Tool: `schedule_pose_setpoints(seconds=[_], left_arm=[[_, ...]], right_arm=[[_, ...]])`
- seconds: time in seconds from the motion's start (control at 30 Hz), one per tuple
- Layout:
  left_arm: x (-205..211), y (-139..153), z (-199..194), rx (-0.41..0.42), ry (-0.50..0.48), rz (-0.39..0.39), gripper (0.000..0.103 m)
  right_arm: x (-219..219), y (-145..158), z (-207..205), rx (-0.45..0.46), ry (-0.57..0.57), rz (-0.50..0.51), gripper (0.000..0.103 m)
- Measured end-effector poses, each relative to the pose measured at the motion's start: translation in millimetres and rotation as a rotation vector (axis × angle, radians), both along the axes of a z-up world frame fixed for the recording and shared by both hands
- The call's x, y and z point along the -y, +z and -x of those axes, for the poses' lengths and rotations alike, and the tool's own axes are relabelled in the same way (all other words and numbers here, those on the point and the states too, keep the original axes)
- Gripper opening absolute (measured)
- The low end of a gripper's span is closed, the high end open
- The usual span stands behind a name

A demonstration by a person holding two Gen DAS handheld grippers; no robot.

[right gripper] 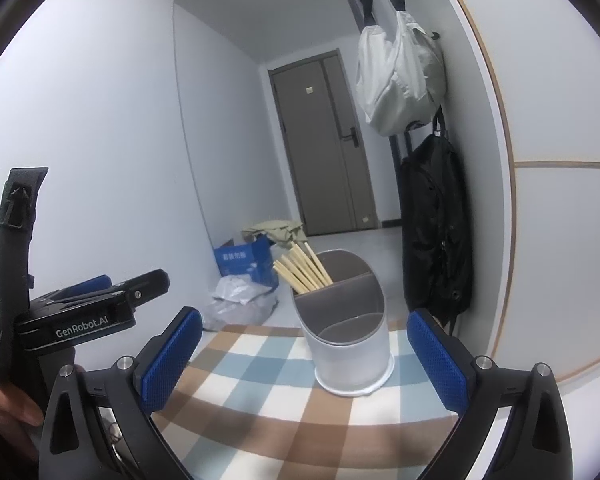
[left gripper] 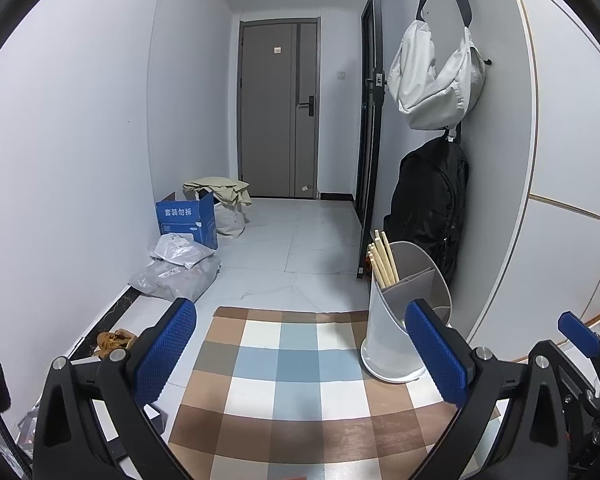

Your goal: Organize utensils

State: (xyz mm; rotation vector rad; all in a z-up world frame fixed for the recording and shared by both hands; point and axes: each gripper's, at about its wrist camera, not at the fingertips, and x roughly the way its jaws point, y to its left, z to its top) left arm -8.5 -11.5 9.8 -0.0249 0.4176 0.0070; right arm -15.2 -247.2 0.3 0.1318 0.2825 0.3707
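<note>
A white utensil holder (left gripper: 396, 336) (right gripper: 350, 344) with grey divided compartments stands on the checked cloth (left gripper: 300, 384) (right gripper: 260, 392). Several wooden chopsticks (left gripper: 382, 258) (right gripper: 302, 268) lean out of its far compartment; the near compartments look empty. My left gripper (left gripper: 302, 354) is open with nothing between its blue pads, and the holder stands just beyond its right finger. My right gripper (right gripper: 304, 356) is open wide and empty, with the holder straight ahead between its fingers' lines. The left gripper's body (right gripper: 80, 312) shows at the left of the right wrist view.
A black backpack (left gripper: 428, 208) (right gripper: 436, 232) and a pale bag (left gripper: 436, 76) (right gripper: 400, 76) hang on the wall right behind the holder. On the floor beyond the cloth lie a blue box (left gripper: 186, 218), grey plastic parcels (left gripper: 176, 268) and a heap of cloth (left gripper: 220, 192). A grey door (left gripper: 278, 108) closes the corridor.
</note>
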Motion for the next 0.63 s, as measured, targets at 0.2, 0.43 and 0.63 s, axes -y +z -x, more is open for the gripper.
schedule_pose_setpoints(seconds=[0.2,0.43,0.63], left_arm=[[-1.4,1.5,-0.8,-0.002,-0.001,0.008,0.102],[-3.0,2.5,0.1,0.015,0.011,0.01,0.102],[-0.6,2.5,0.5,0.024,0.002,0.011,0.102]], right_arm=[[-0.6,0.6,0.5,0.0,-0.001,-0.003,0.103],[-1.1,0.8,-0.5,-0.002,0.001,-0.005,0.103],[-1.6,0.1,-1.4,-0.012,-0.003,-0.003,0.103]])
